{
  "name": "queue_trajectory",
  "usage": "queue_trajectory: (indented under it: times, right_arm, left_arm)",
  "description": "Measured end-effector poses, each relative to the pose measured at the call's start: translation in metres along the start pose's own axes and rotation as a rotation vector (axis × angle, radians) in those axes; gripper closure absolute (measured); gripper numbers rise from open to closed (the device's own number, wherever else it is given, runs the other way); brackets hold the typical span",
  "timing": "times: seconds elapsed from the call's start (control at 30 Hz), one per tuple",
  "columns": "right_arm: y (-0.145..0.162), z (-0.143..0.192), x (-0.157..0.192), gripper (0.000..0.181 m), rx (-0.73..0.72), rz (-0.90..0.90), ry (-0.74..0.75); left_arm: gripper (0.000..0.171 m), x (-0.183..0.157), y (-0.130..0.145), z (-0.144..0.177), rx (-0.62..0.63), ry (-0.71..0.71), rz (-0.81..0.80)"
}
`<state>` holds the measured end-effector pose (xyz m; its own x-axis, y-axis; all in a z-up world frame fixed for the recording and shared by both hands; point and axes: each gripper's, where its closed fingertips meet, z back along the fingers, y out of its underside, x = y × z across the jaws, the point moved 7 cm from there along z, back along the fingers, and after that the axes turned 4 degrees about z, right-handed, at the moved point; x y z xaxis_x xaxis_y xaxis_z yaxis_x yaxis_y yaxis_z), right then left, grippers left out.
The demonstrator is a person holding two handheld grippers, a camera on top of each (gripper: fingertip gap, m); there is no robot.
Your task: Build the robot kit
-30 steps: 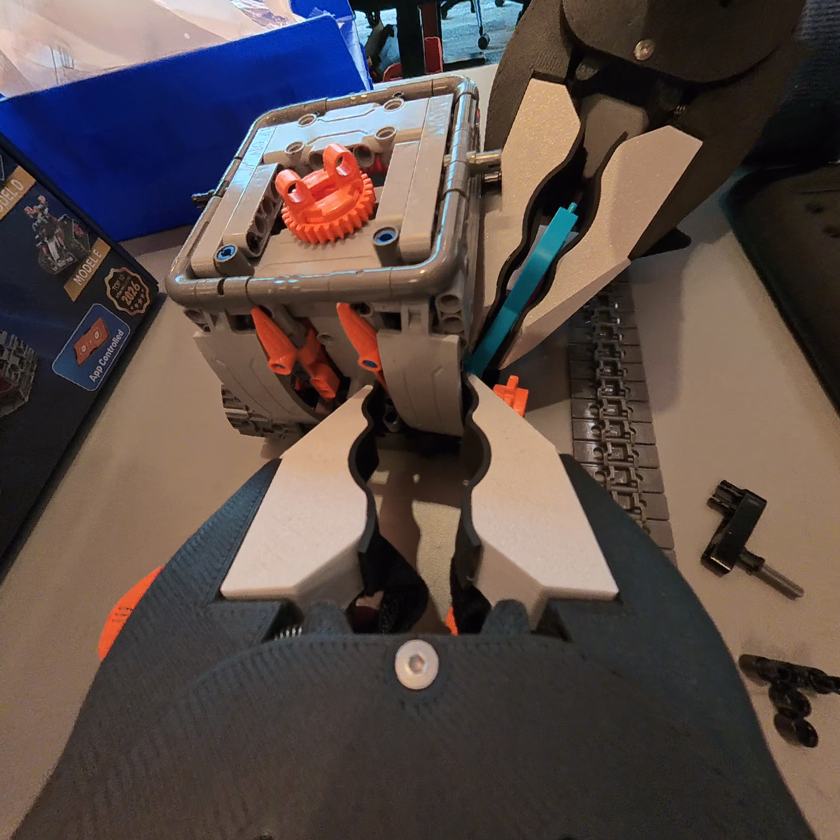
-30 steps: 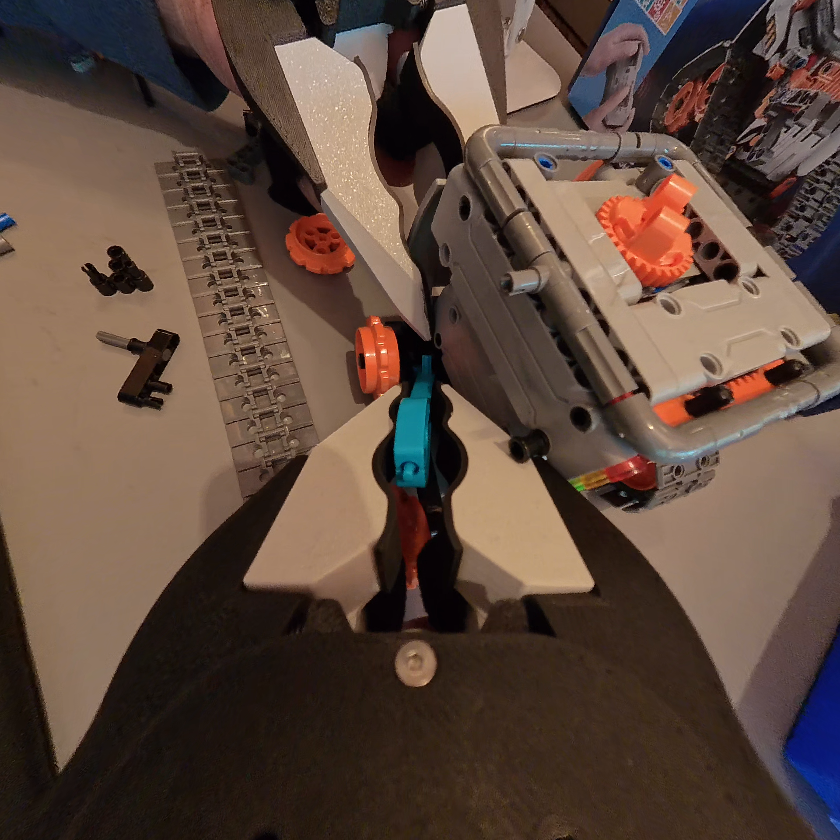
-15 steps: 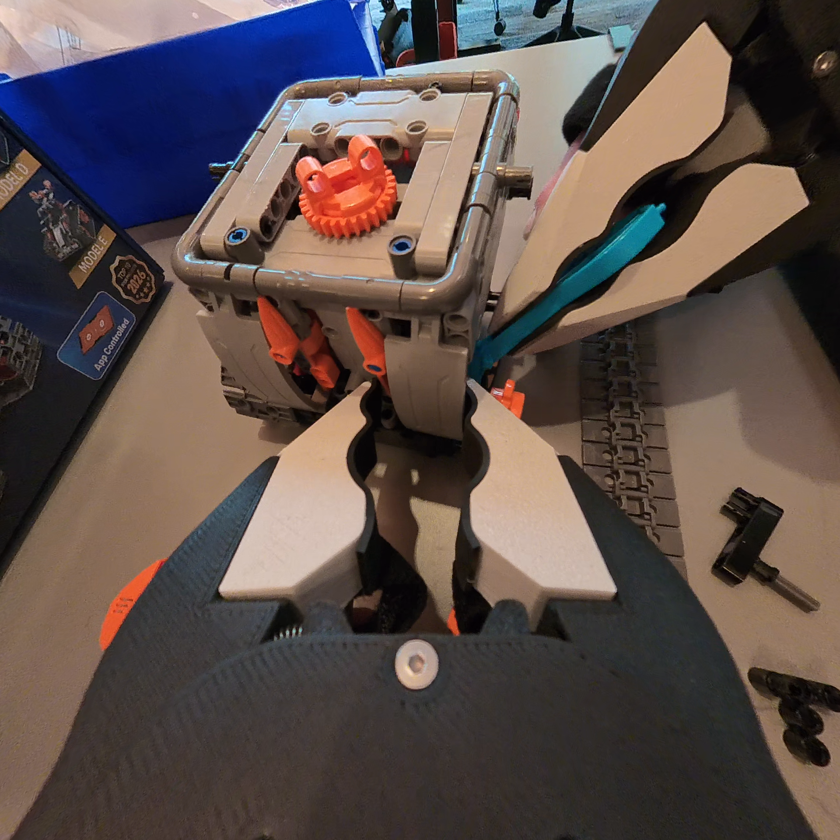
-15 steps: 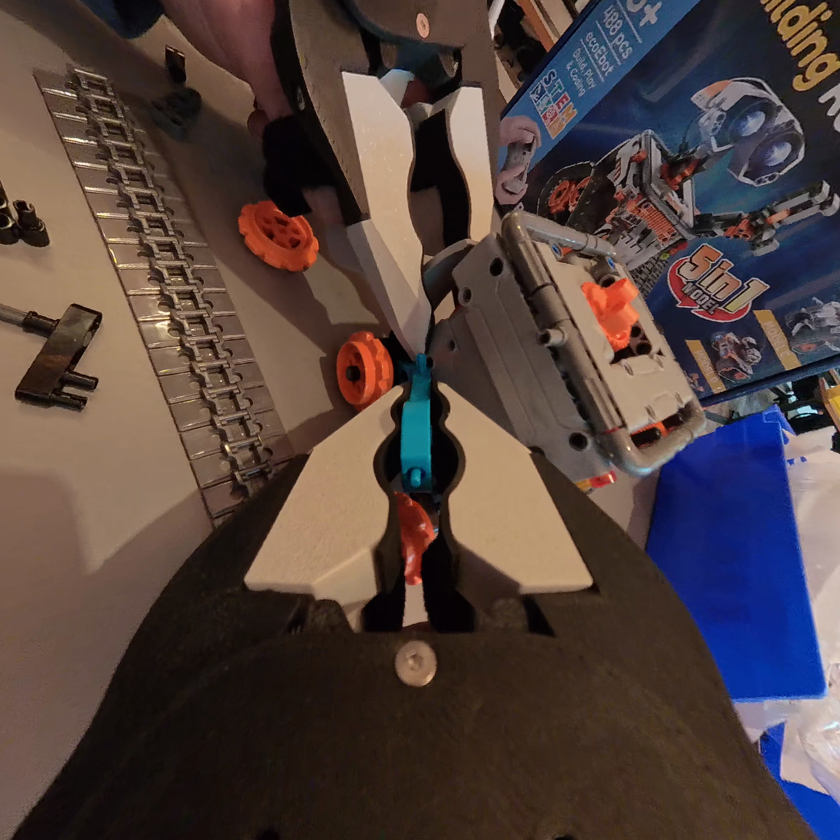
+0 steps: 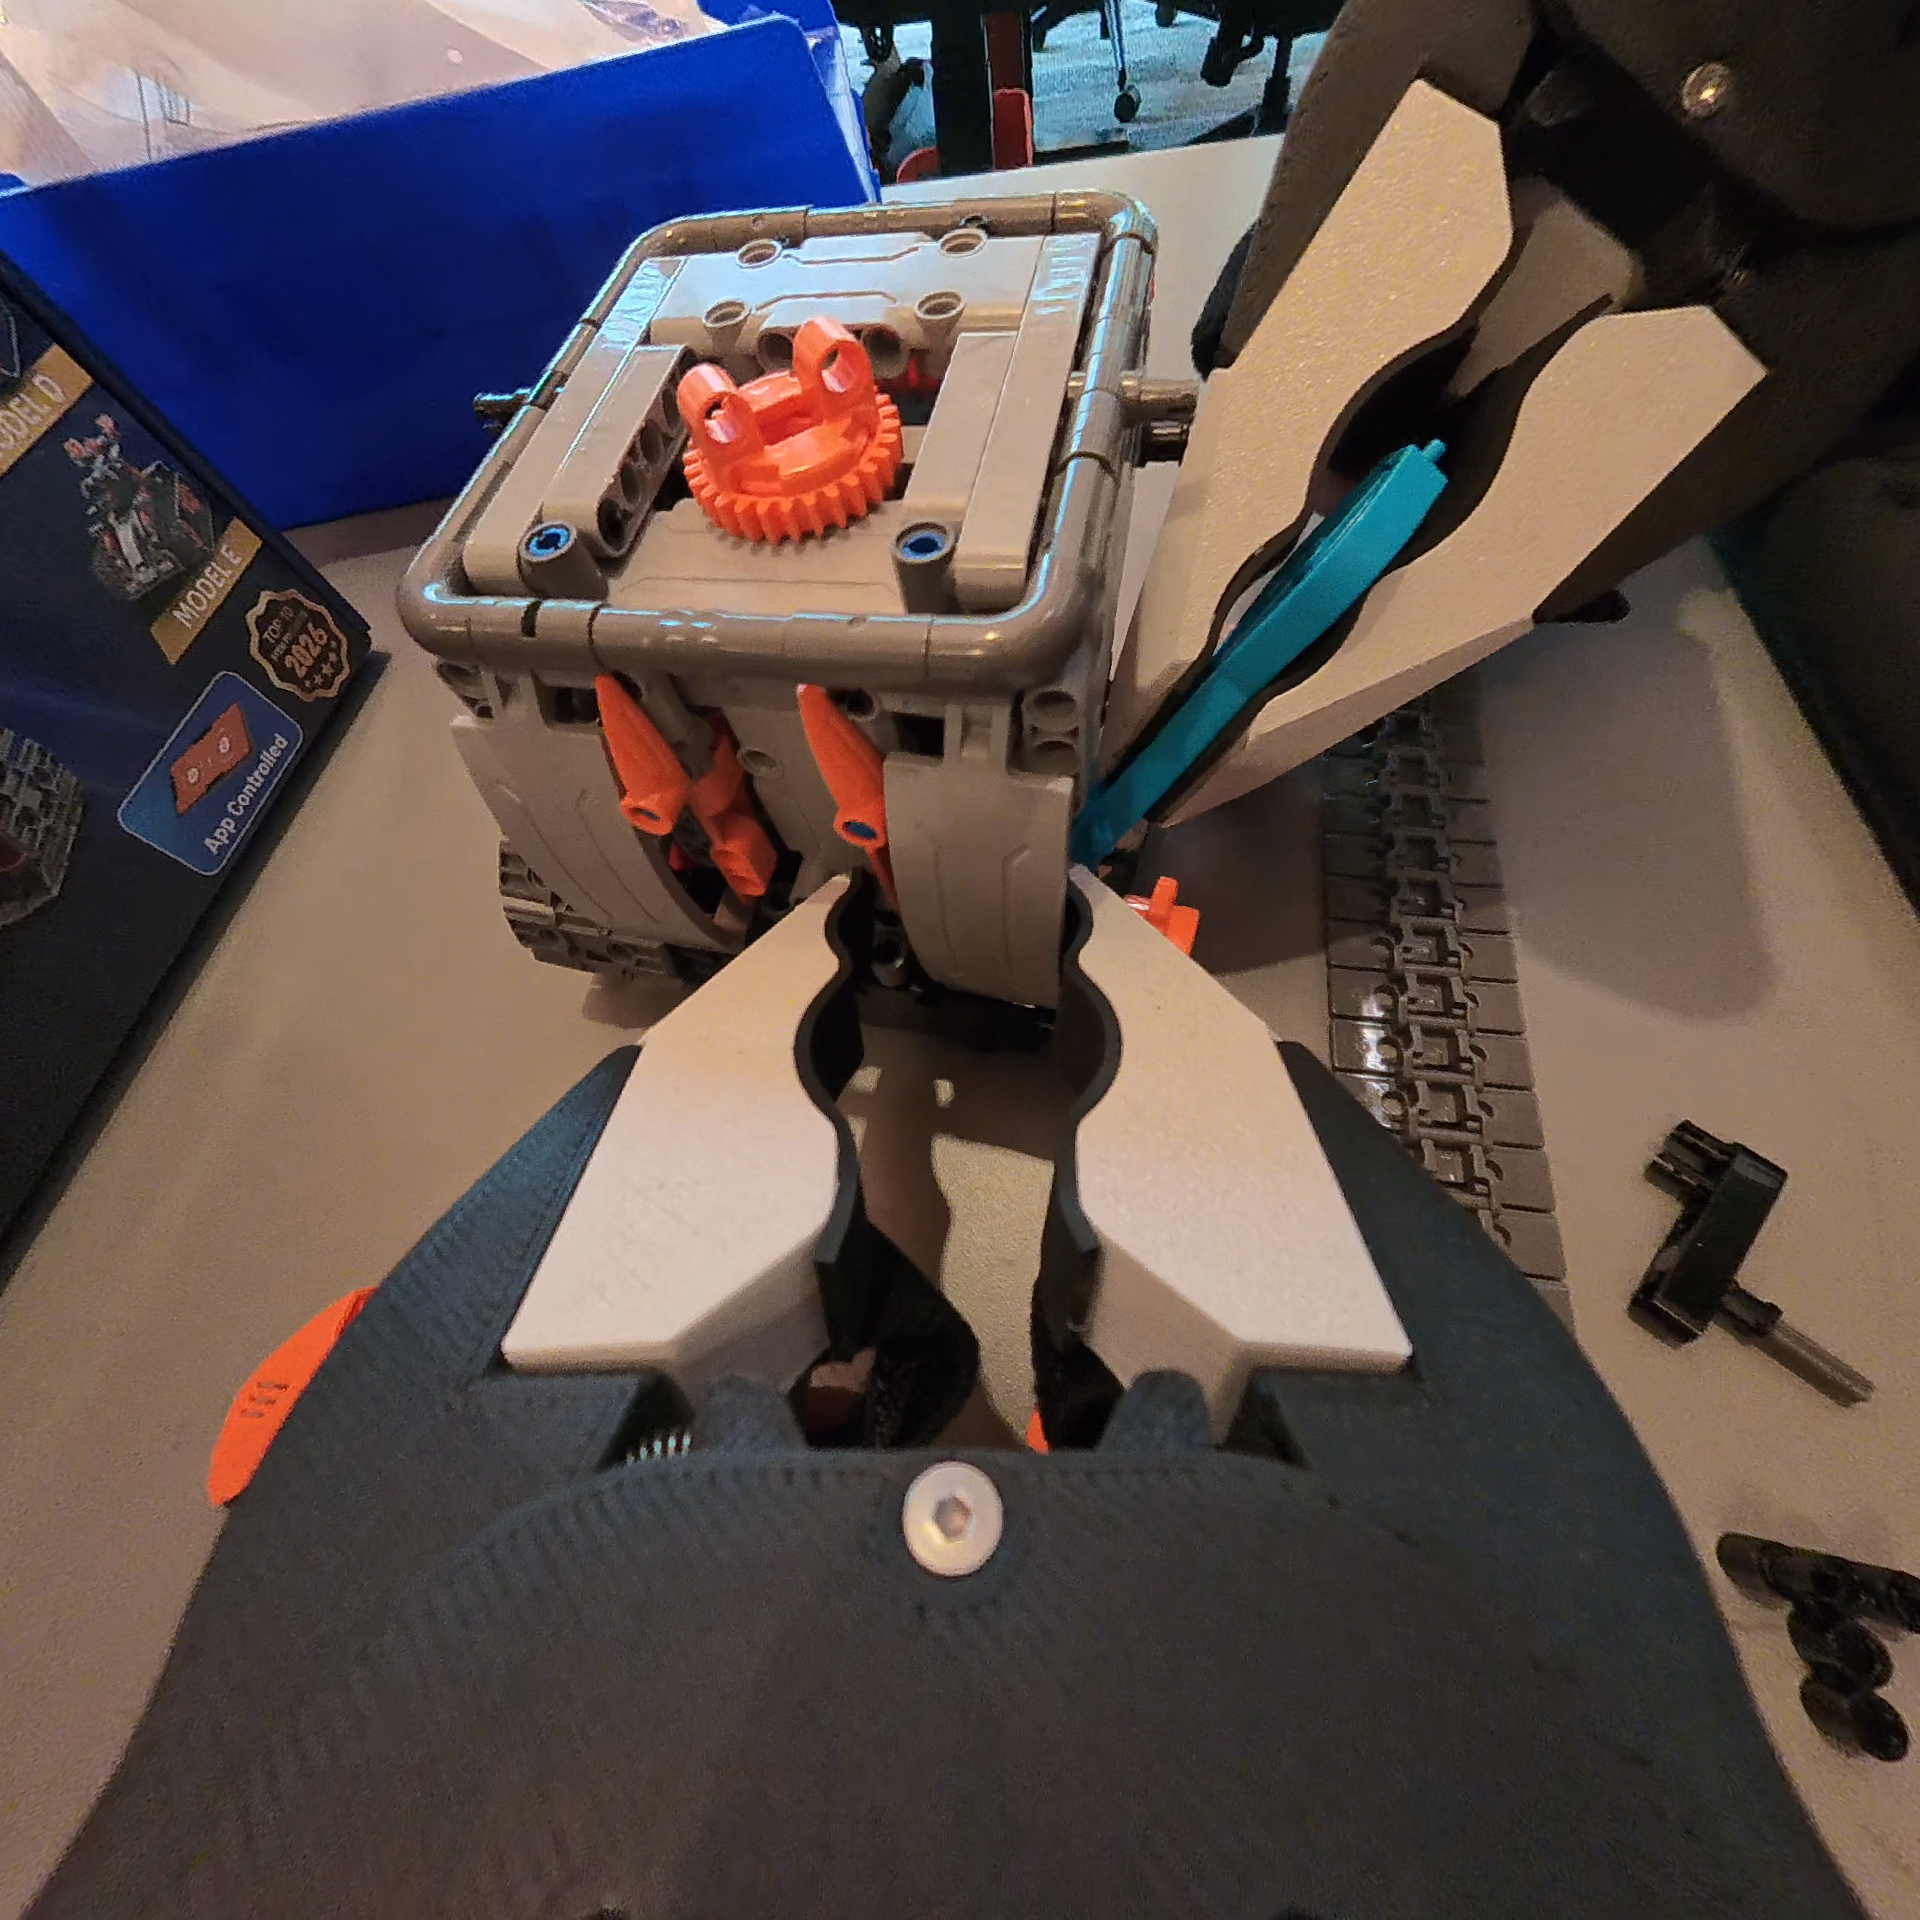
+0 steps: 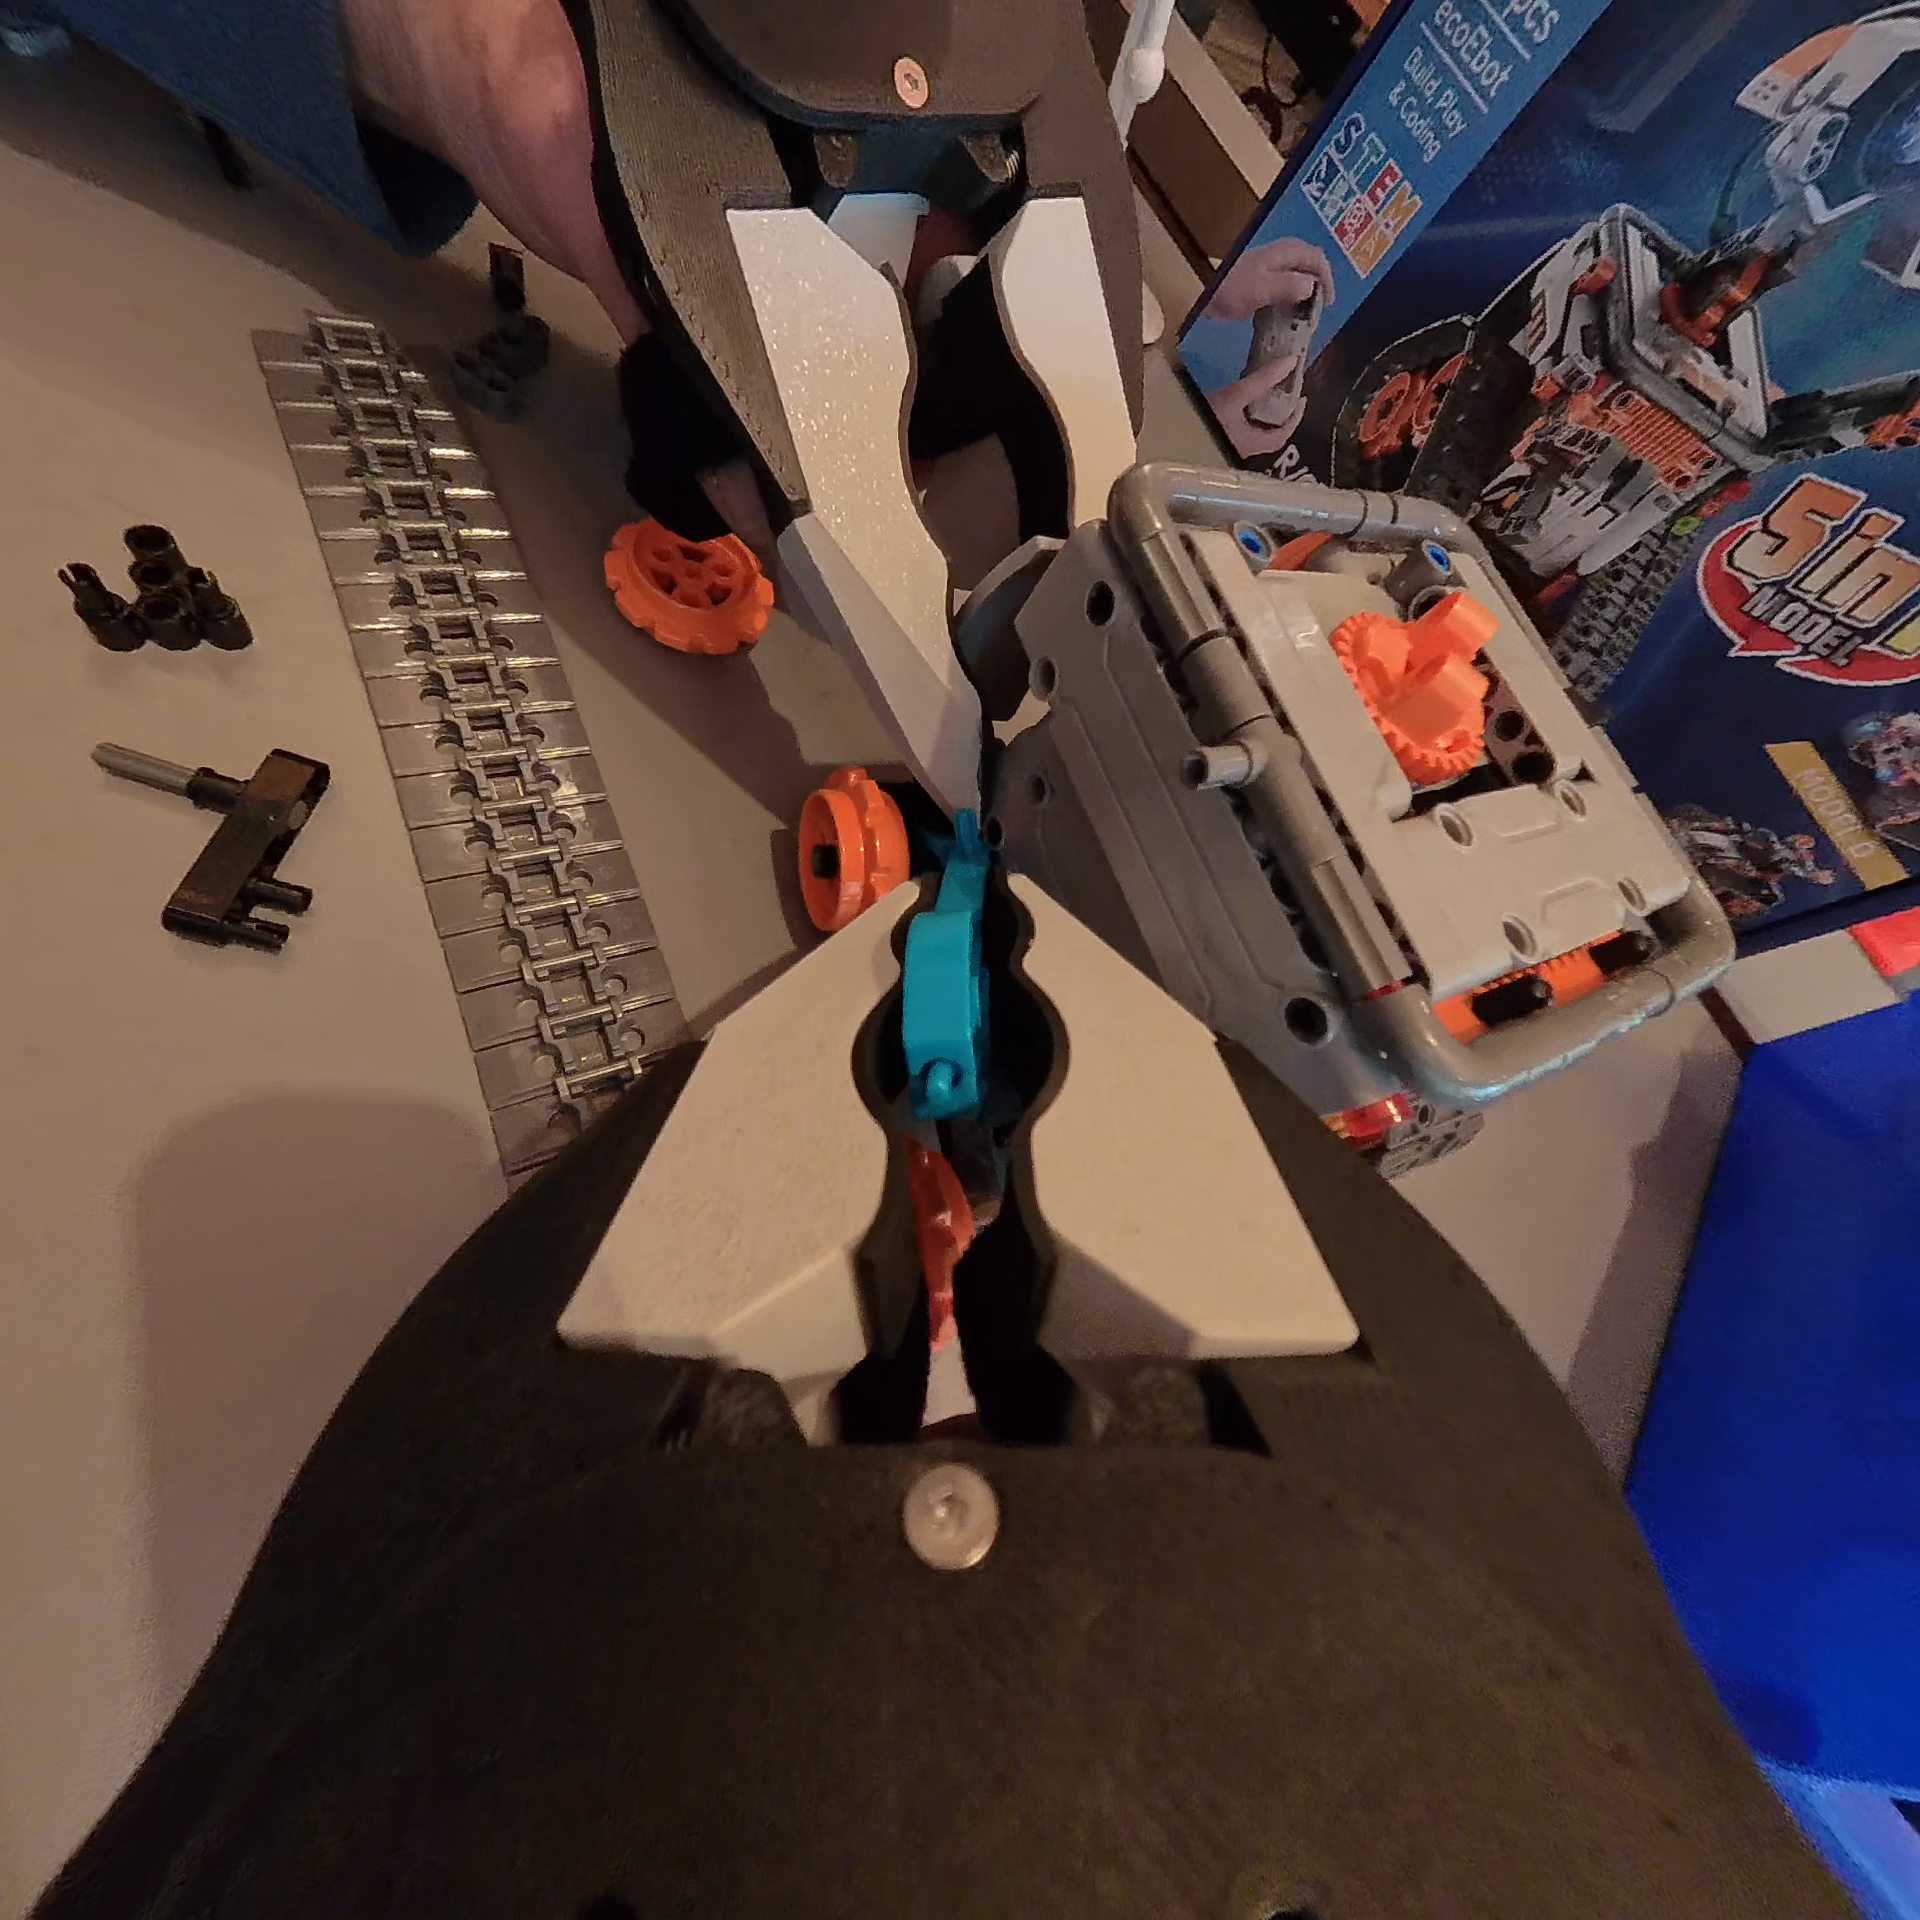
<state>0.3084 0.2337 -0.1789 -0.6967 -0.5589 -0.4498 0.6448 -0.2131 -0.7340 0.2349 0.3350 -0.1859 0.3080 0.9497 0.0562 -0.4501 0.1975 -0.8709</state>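
A grey brick-built model (image 5: 790, 623) with an orange gear (image 5: 779, 457) on top stands on the table. My left gripper (image 5: 961, 904) is shut on a grey curved panel at the model's lower front. My right gripper (image 6: 966, 883) is shut on a teal lever tool (image 6: 940, 997). In the left wrist view the right gripper (image 5: 1148, 790) slants in from the upper right, and the teal tool (image 5: 1299, 634) has its tip at the model's lower right corner. In the right wrist view the model (image 6: 1299, 810) is right of the tool, and one of the left gripper's fingers (image 6: 862, 520) reaches it from above.
A grey track strip (image 5: 1444, 1018) lies right of the model, with a black pin part (image 5: 1714, 1247) and black connectors (image 5: 1829, 1642) beyond. Two orange wheels (image 6: 691, 587) (image 6: 847, 847) lie near the tool tip. A printed box (image 5: 125, 727) and a blue bin (image 5: 416, 291) stand on the model's left and far sides. Left and right tips are no more than a few centimetres apart.
My right gripper has tilted from steep to a flatter slant, swinging out to the right while the teal tool's tip stays at the model's corner. My left gripper keeps its hold.
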Motion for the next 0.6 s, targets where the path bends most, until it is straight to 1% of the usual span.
queue_trajectory:
  times: [0.4,0.57,0.6]
  right_arm:
    - [0.0026,0.0009,-0.0079,0.174,-0.03,-0.106,-0.092]
    - [0.0037,0.0012,-0.0091,0.173,-0.05,-0.116,-0.117]
    - [0.0032,0.0005,-0.0089,0.175,-0.045,-0.095,-0.099]
  left_arm:
    - [0.139,0.0013,-0.0012,-0.0012,-0.009,0.001,0.017]
    - [0.139,0.0013,-0.0015,-0.0016,-0.01,-0.004,0.013]
    - [0.139,0.002,-0.0015,-0.0016,-0.009,-0.007,0.014]
